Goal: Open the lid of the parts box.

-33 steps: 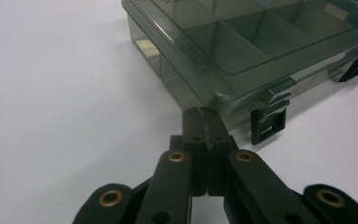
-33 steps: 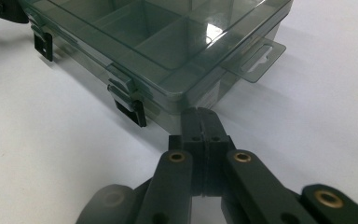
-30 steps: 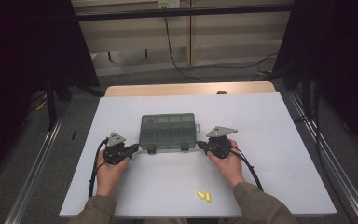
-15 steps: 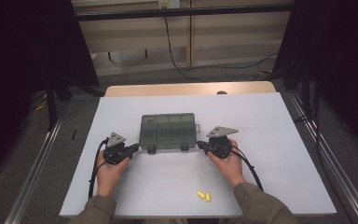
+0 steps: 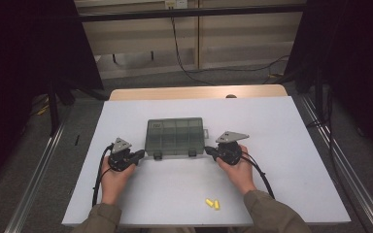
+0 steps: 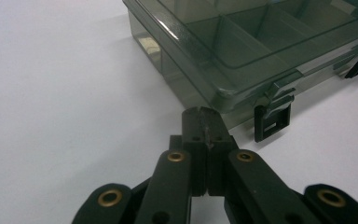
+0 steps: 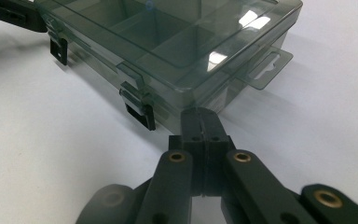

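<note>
A smoky clear compartment box (image 5: 176, 136) with its lid down lies in the middle of the white table (image 5: 272, 126). Its two black latches (image 5: 158, 156) hang on the near side. My left gripper (image 5: 141, 155) rests on the table at the box's near left corner, jaws shut with nothing between them. In the left gripper view the closed tips (image 6: 202, 116) nearly touch the box (image 6: 242, 51) beside a latch (image 6: 272, 122). My right gripper (image 5: 208, 151) sits at the near right corner, also shut and empty; its tips (image 7: 201, 116) point at the box wall (image 7: 177, 46) by a latch (image 7: 140, 114).
Two small yellow pieces (image 5: 212, 203) lie near the table's front edge, between the person's forearms. A hang tab (image 7: 265, 69) juts from the box's right end. A wooden strip (image 5: 199, 92) runs along the table's far edge, with dark floor and cables beyond.
</note>
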Demonstrator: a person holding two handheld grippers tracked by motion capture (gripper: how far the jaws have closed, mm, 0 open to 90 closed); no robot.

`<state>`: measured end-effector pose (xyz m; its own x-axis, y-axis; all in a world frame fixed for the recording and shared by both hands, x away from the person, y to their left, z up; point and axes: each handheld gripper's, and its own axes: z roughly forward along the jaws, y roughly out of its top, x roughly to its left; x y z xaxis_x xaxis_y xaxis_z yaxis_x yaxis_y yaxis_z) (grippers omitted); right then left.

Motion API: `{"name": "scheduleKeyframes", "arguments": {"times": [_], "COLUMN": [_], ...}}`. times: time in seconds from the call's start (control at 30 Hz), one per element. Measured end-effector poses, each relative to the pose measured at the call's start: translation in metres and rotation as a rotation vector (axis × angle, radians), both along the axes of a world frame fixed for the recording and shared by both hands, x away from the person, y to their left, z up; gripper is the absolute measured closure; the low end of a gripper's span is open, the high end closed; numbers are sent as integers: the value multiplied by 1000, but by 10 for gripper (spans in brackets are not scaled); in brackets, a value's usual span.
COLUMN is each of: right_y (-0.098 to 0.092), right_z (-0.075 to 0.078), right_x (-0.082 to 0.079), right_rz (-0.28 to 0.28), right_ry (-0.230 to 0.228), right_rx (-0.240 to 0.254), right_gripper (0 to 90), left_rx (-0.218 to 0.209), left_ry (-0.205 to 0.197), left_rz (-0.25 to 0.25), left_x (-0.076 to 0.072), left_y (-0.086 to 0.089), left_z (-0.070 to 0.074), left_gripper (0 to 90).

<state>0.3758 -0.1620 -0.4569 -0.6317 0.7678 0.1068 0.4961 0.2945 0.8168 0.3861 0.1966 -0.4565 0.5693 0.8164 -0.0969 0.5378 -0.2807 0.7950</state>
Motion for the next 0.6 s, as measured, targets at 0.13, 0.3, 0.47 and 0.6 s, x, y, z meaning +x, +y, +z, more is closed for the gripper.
{"name": "scheduleKeyframes", "arguments": {"times": [0.13,0.3,0.47,0.6], "right_y": [0,-1,-1,-1], "right_z": [1,4,4,5], "right_x": [0,0,0,0], "right_rz": [-2,-10,-19,-26], "right_ry": [-4,-17,-22,-33], "right_rx": [3,45,43,50], "right_gripper": [900,900,900,900], "left_rx": [1,2,-3,-3], "left_ry": [-2,-3,-8,-11], "left_rz": [1,1,-1,1], "left_x": [0,0,0,-1], "left_y": [0,0,0,0], "left_z": [0,0,2,2], "left_gripper": [899,899,898,897]}}
